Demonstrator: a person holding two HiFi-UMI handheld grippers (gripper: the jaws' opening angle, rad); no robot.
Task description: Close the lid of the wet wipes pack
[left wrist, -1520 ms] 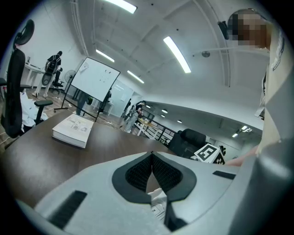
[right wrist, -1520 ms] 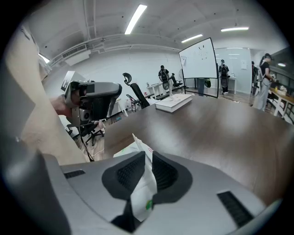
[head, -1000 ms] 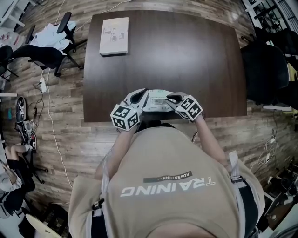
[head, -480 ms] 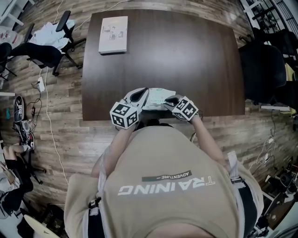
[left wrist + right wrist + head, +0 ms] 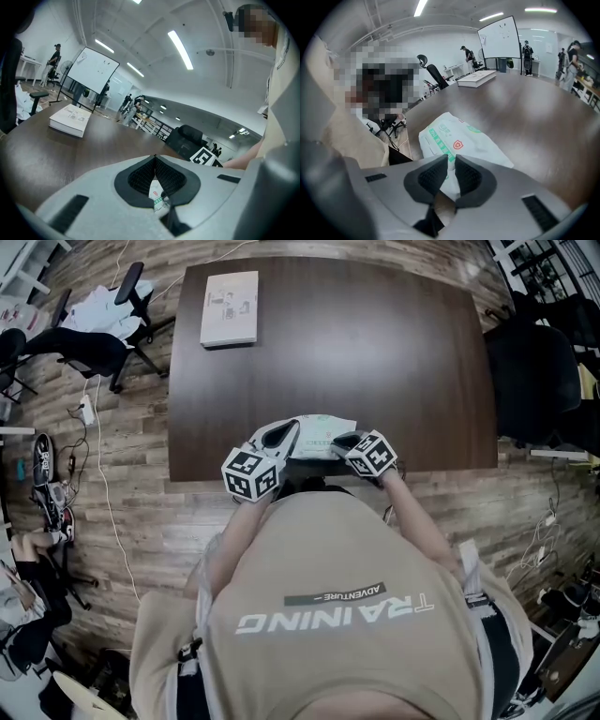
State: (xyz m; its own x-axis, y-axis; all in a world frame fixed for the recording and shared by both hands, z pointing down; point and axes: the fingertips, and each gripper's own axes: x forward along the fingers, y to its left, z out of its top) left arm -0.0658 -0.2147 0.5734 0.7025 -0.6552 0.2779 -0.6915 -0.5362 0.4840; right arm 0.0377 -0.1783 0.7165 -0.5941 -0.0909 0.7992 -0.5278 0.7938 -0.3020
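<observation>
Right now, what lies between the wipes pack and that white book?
Nothing: only bare dark brown wooden table separates the white-and-green soft wet wipes pack from the flat white book, per the head view.

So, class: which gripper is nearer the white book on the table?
Left. The left gripper grips the wet wipes pack on the side toward the white book; the right gripper grips the pack's other end, farther away.
</observation>
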